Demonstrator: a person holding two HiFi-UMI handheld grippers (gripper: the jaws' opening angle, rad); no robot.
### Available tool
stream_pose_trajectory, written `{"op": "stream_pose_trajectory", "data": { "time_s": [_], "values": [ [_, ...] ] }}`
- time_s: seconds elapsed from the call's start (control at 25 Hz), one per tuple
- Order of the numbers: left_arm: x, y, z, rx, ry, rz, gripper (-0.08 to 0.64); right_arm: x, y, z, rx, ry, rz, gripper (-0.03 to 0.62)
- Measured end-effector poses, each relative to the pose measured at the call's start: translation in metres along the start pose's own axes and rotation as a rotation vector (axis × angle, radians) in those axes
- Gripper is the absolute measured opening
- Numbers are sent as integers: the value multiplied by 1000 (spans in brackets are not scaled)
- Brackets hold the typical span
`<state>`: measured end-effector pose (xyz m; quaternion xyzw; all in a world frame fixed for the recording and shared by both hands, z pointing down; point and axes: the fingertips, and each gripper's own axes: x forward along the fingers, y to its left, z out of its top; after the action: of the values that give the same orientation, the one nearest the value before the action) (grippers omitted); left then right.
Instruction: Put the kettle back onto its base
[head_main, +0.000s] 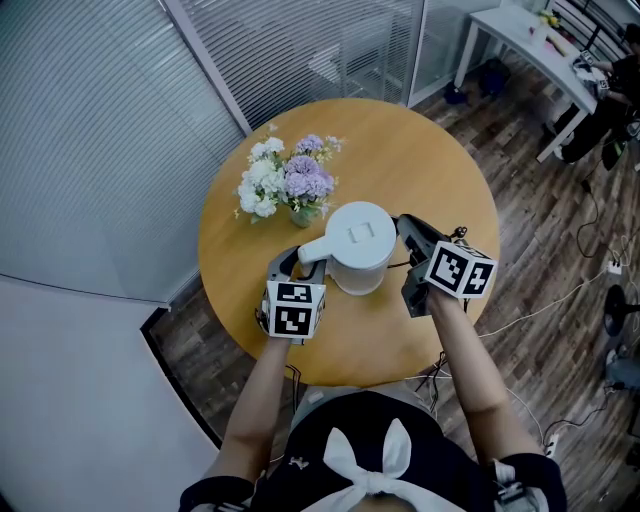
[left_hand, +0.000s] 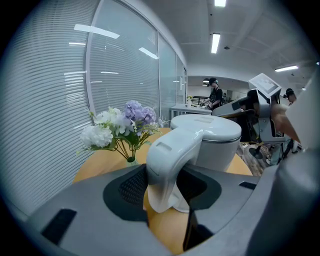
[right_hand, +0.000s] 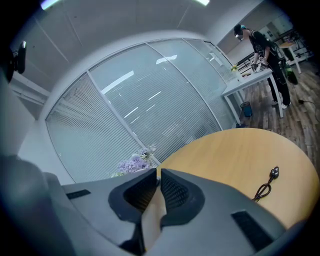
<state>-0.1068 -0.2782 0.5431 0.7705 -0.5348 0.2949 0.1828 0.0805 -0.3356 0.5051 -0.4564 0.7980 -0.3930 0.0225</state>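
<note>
The white kettle (head_main: 360, 245) stands upright near the middle of the round wooden table (head_main: 430, 150). Its lid faces up and its handle (head_main: 312, 250) points towards me. My left gripper (head_main: 300, 256) is shut on that handle; in the left gripper view the handle (left_hand: 167, 160) fills the wide space between the pads, and the gripper (left_hand: 166, 186) angles downward. My right gripper (head_main: 405, 226) lies just right of the kettle's body, shut and empty (right_hand: 159, 176). A separate base does not show; the kettle's underside is hidden. A black cord with a plug (right_hand: 265, 186) lies on the table to the right.
A small vase of white and purple flowers (head_main: 288, 185) stands just beyond the kettle on the left. Glass walls with blinds (head_main: 120, 110) run behind the table. A white desk (head_main: 530, 40) stands at the far right, with a person (right_hand: 260, 45) beside it.
</note>
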Motion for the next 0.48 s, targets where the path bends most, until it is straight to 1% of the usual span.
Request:
{"op": "stream_pose_trajectory", "data": {
  "time_s": [0.28,0.48],
  "values": [
    [3,-1,-6,5,14,-5,190,2,-2,-5,9,5,4,38],
    [3,-4,-11,4,31,-9,190,1,-8,-9,8,18,-16,37]
  ]
}}
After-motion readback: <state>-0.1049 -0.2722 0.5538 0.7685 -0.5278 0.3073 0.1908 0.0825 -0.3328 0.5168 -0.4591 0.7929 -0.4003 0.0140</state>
